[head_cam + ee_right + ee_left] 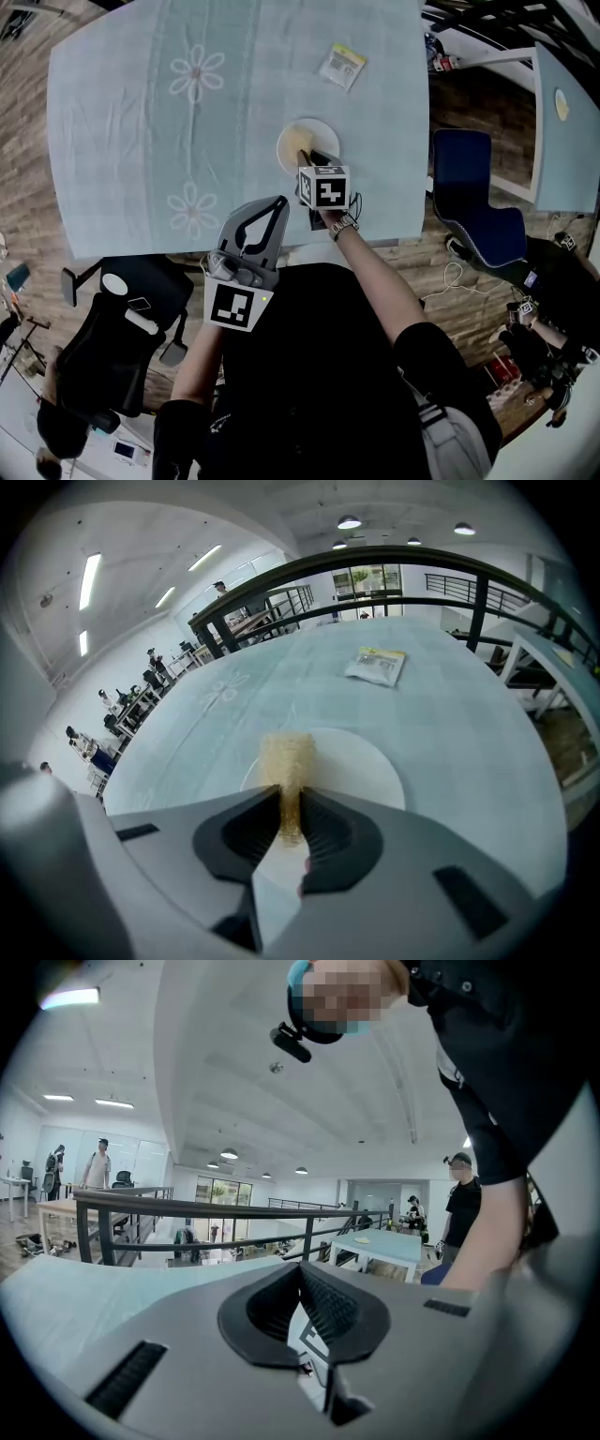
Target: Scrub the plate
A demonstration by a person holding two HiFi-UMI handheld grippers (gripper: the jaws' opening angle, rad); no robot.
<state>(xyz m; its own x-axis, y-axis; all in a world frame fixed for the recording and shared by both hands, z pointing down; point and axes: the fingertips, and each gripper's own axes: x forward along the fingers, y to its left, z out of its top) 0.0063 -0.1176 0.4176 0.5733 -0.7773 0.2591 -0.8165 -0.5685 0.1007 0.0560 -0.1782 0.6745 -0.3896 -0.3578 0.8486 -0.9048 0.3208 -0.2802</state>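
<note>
Bright, even indoor light falls from long white ceiling strip lights (91, 578) and round recessed ceiling lamps (349, 522); daylight glows in tall far windows (223, 1206). The pale blue cloth-covered counter (141, 112) carries only soft, faint shadows. The head view bows strongly at its edges, and both gripper views sit in a dark round vignette. The left gripper's (301, 1269) near grey casing is out of focus, and the tan scrub sponge (285, 757) blurs where the right gripper's (292, 799) fingers pinch it.

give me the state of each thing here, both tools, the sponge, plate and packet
left tool, shut, empty
right tool, shut on the sponge
sponge, gripped on edge, sticking out over the plate
plate, flat on the table, no food visible
packet, lying flat, apart from the plate
</note>
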